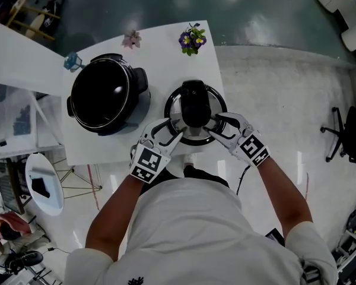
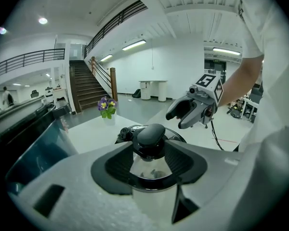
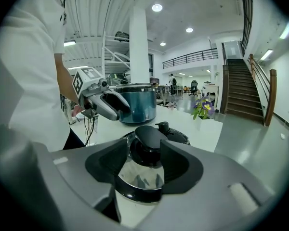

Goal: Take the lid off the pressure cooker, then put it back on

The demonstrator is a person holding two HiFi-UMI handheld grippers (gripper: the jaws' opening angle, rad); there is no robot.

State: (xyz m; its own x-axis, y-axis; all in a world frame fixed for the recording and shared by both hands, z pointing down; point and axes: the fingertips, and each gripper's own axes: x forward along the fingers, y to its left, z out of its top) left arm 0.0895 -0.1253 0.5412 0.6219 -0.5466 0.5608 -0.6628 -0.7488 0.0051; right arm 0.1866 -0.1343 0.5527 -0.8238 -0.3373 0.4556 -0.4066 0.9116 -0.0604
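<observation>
The dark open pressure cooker pot [image 1: 101, 97] stands on the left part of the white table [image 1: 160, 58]. To its right is the lid [image 1: 196, 108], steel with a black knob and handle. My left gripper [image 1: 169, 136] clamps the lid's near left rim and my right gripper [image 1: 219, 126] its near right rim. In the left gripper view the steel rim [image 2: 151, 170] sits between the black pads, with the right gripper [image 2: 185, 114] beyond. The right gripper view shows the same grip on the lid [image 3: 147, 138], with the left gripper [image 3: 113, 107] and pot [image 3: 137, 105] behind. Whether the lid rests on the table I cannot tell.
A small pot of purple flowers [image 1: 192, 39] and a pink flower [image 1: 131, 38] stand at the table's far edge, a blue object [image 1: 73, 61] at its far left. A round white stool [image 1: 44, 183] is on the floor at left, an office chair [image 1: 347, 135] at right.
</observation>
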